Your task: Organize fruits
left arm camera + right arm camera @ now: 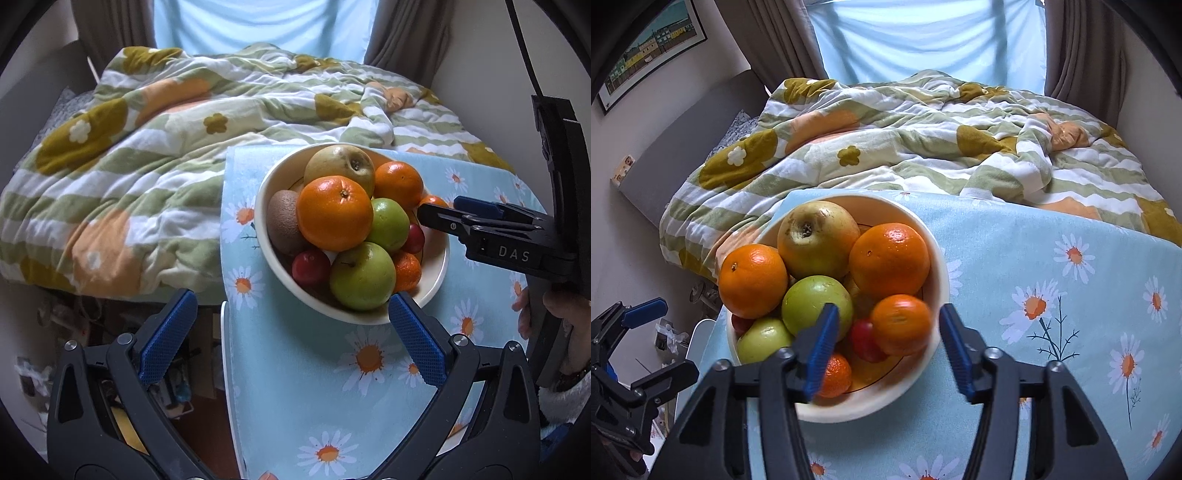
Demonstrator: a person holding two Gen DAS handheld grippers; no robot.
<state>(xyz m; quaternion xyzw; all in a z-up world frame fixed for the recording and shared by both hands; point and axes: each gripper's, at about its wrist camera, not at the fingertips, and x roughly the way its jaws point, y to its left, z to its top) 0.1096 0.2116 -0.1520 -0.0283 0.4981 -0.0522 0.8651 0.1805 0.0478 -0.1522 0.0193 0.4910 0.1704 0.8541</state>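
Observation:
A cream bowl full of fruit stands on a table with a light blue daisy cloth. In it lie a yellow pear, oranges, green apples, a kiwi, red plums and small mandarins. My left gripper is open and empty in front of the bowl. My right gripper is open and empty, its fingers either side of a small mandarin at the bowl's near edge; it shows from the side in the left wrist view.
A bed with a crumpled flowered quilt lies right behind the table. A window with curtains is beyond it. The table's left edge drops to a cluttered floor. The left gripper shows at the left of the right wrist view.

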